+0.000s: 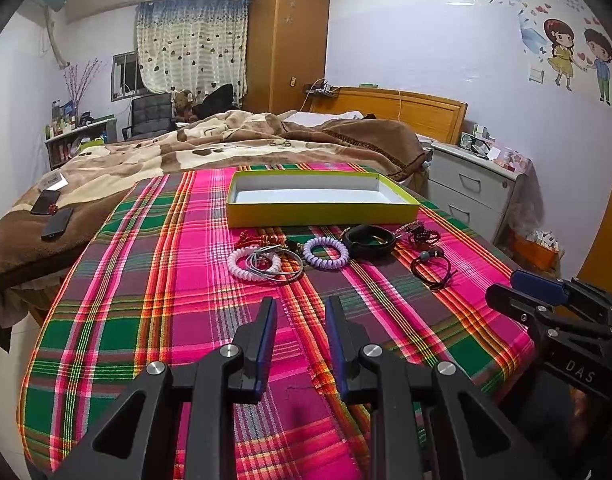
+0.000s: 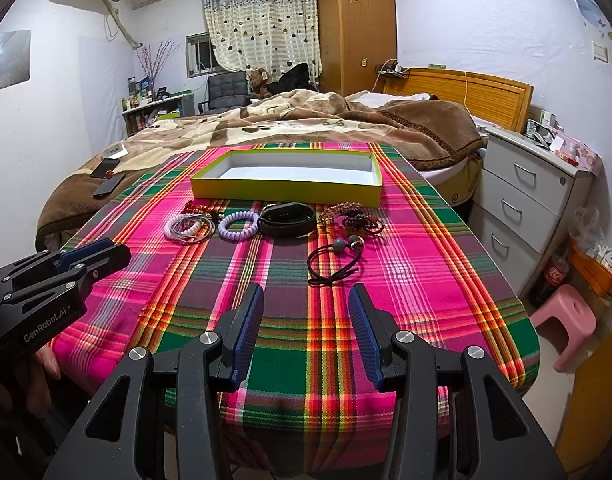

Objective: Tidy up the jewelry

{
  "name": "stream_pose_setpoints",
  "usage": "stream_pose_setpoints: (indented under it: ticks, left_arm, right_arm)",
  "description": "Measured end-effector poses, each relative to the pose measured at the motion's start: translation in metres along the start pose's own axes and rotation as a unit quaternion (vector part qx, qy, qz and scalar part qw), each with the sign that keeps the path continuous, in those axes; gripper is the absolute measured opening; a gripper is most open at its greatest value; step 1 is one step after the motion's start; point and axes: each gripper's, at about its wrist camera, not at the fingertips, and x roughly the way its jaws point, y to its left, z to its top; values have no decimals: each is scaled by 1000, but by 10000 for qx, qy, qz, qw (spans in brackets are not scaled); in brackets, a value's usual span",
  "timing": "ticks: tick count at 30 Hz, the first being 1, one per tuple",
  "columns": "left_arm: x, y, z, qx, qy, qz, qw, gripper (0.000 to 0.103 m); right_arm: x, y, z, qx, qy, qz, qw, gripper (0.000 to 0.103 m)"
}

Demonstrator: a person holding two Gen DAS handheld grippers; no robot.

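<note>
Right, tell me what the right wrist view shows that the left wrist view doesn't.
Only the right wrist view: a pink stool and a cola bottle on the floor by the drawers.

Only the left wrist view: cartoon wall stickers.

Both: the empty yellow box, the lilac coil band, the black strap, the black hair tie, and both claws open: left claw, right claw.

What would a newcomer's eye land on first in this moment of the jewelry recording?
The bright pink and green plaid cloth covering the table dominates both views. On it, an empty yellow box sits at the far side, with a row of hair ties and bracelets just in front. Both the left gripper and right gripper hover open at the near edge.
</note>
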Motion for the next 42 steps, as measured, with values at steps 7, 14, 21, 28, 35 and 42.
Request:
stream_pose_setpoints:
  ticks: [7,14,21,28,35,42]
  left_arm:
    - [-1,-3,-1,24,-6,-10,10000,24]
    - [-1,-3,-1,14,-18,54,10000,24]
    - [0,-4,-1,29,-7,69,10000,24]
    - [2,-3,-4,49,10,122,9999,24]
    - [2,-3,-4,62,6,121,9999,24]
    - [2,-4,-4,61,9,122,9999,24]
  right_arm:
    - [1,3,-3,-7,-15,-4,10000,45]
    - [1,3,-1,-5,-5,1,10000,45]
    - [2,3,-2,-2,2,0,10000,45]
    - [1,2,-1,6,-3,7,10000,45]
    - [1,2,0,-1,3,1,10000,45]
    - [1,2,-1,3,5,4,10000,45]
